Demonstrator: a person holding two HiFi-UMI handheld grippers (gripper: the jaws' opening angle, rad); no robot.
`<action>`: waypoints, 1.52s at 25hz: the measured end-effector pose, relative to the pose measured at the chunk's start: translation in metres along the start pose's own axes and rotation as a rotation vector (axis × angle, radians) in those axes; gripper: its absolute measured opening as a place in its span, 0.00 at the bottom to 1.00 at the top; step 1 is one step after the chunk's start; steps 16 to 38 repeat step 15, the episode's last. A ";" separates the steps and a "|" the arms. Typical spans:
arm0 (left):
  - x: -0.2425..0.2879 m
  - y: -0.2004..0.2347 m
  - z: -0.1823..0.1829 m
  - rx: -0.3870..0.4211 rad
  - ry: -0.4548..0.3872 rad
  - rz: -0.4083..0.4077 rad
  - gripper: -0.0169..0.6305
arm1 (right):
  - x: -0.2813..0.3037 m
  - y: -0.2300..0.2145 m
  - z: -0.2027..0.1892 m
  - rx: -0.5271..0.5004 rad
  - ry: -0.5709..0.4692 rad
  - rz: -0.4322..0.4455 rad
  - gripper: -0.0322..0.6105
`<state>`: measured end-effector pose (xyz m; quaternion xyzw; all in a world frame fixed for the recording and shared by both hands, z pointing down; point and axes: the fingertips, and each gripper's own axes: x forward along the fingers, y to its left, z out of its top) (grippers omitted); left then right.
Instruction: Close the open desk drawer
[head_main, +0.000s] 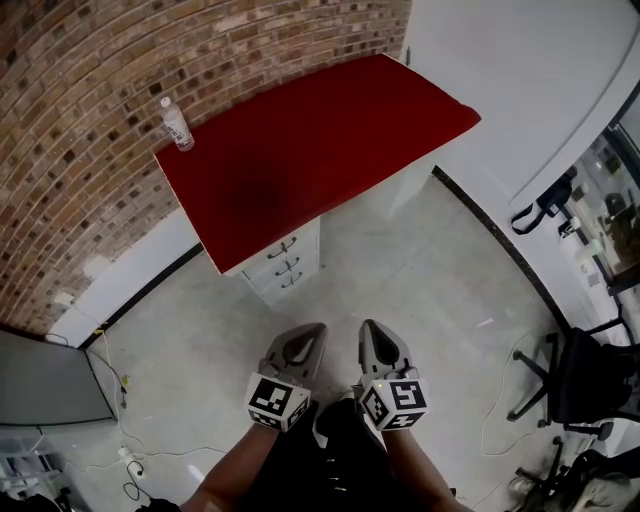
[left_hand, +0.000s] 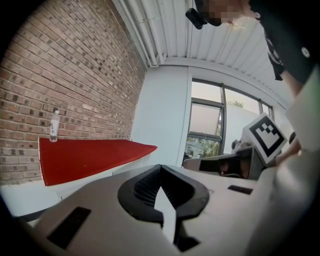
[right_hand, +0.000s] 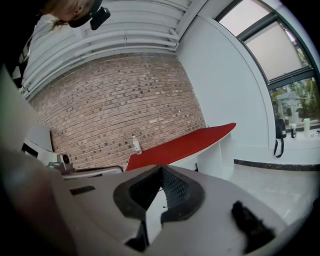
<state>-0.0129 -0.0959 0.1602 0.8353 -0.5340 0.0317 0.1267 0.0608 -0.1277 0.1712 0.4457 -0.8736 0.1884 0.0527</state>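
Observation:
A desk with a red top (head_main: 310, 140) stands against the brick wall, with a white drawer unit (head_main: 285, 262) under its near edge. The unit shows three dark handles; from above I cannot tell whether a drawer stands out. My left gripper (head_main: 310, 328) and right gripper (head_main: 372, 325) hang side by side close to my body, well short of the drawers. Both are shut with nothing between the jaws. The left gripper view shows its tips (left_hand: 160, 167) meeting, with the red top (left_hand: 85, 155) beyond. The right gripper view shows the same (right_hand: 161, 167), facing the desk (right_hand: 185, 142).
A clear plastic bottle (head_main: 177, 123) stands at the desk's far left corner by the wall. An office chair (head_main: 575, 375) is at the right, a grey panel (head_main: 50, 385) at the left, and cables (head_main: 125, 455) lie on the floor near it.

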 end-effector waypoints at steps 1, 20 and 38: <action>-0.001 0.001 0.000 -0.003 -0.001 0.001 0.04 | -0.001 0.000 -0.001 0.001 0.002 -0.003 0.07; -0.022 0.003 0.024 -0.003 -0.043 0.038 0.04 | -0.011 0.023 0.012 0.034 -0.015 0.040 0.07; -0.022 0.003 0.024 -0.003 -0.043 0.038 0.04 | -0.011 0.023 0.012 0.034 -0.015 0.040 0.07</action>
